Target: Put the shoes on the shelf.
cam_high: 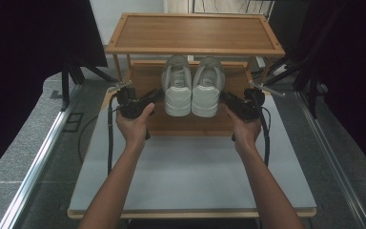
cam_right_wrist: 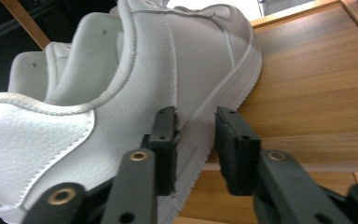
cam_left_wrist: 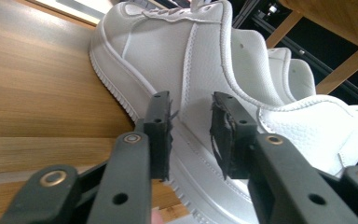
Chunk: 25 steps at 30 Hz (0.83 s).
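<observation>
A pair of white sneakers stands side by side, heels toward me, on the lower board (cam_high: 190, 125) of a wooden rack: the left shoe (cam_high: 177, 88) and the right shoe (cam_high: 208, 88). My left gripper (cam_high: 155, 95) points at the outer side of the left shoe (cam_left_wrist: 191, 60). Its jaws (cam_left_wrist: 193, 135) stand apart, close to the side wall above the sole, and I see no pad pressing on it. My right gripper (cam_high: 226, 98) mirrors this at the right shoe (cam_right_wrist: 200, 56); its jaws (cam_right_wrist: 196, 144) are also apart over the sole edge.
The rack's upper shelf (cam_high: 195, 33) hangs over the shoes' toes, with slim wooden posts (cam_high: 118, 67) at the corners. The rack sits at the far end of a pale grey table (cam_high: 190, 176). Dark stands and a metal rail (cam_high: 38, 162) flank the table.
</observation>
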### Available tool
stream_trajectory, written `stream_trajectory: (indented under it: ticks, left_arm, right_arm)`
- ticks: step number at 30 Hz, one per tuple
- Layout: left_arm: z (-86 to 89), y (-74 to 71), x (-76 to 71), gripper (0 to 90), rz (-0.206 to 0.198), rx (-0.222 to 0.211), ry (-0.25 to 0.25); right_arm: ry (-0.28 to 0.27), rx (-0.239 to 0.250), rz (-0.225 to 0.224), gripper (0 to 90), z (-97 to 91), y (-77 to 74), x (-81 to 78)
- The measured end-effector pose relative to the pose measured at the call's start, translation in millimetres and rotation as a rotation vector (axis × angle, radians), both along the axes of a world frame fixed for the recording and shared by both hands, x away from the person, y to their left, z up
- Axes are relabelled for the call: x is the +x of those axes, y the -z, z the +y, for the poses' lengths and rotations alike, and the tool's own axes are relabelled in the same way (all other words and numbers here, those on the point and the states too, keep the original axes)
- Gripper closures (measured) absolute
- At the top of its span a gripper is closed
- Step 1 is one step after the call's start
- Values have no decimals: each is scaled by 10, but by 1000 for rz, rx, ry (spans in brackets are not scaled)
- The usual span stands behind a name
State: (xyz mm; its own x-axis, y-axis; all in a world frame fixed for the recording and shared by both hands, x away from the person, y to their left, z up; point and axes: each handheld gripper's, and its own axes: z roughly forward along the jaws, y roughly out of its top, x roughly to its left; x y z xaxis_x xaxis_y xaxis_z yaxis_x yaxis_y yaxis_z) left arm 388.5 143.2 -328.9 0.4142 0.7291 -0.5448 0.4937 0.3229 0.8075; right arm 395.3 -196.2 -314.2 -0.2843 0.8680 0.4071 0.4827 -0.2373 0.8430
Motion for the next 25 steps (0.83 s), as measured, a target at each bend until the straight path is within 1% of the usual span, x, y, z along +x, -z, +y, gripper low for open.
stream_trajectory:
  ticks: [1, 2, 4, 6, 7, 8, 9, 10, 12, 15, 17, 18, 19, 21, 25]
  left_arm:
    - [26, 3, -14, 631, -7, -13, 8]
    - [51, -3, -41, 626, -19, -13, 6]
    - [96, -28, -120, 623, -46, 5, 10]
    - [145, -37, -217, 619, -69, 20, 15]
    - [171, -34, -266, 613, -76, 21, 21]
    - [199, -26, -316, 606, -84, 23, 34]
    - [228, -15, -376, 591, -94, 35, 52]
    - [244, -5, -408, 580, -99, 43, 57]
    - [278, 28, -486, 560, -106, 36, 88]
    - [298, 59, -589, 545, -123, 60, 115]
    - [295, 65, -614, 533, -125, 65, 132]
    - [291, 63, -626, 526, -127, 71, 147]
    - [291, 63, -626, 514, -127, 71, 147]
    - [281, 57, -651, 497, -138, 99, 154]
    - [283, 63, -678, 469, -144, 107, 168]
  right_arm:
    - [-7, 1, -3, 630, -21, 1, -6]
    - [-15, 11, -15, 632, -42, -5, -30]
    - [-28, -9, -57, 636, -83, -33, -114]
    - [-60, -3, -85, 637, -144, -50, -217]
    - [-74, -10, -105, 637, -174, -54, -274]
    - [-87, -20, -119, 637, -204, -53, -333]
    - [-102, -27, -135, 636, -239, -45, -389]
    - [-126, -37, -149, 633, -281, -32, -451]
    - [-148, -60, -172, 621, -336, -5, -530]
    - [-185, -77, -190, 595, -422, 44, -630]
    - [-195, -91, -201, 575, -467, 68, -666]
    - [-204, -89, -204, 560, -485, 76, -673]
    - [-213, -85, -209, 531, -506, 81, -683]
    - [-219, -89, -223, 485, -524, 84, -707]
    - [-242, -110, -248, 412, -528, 98, -760]
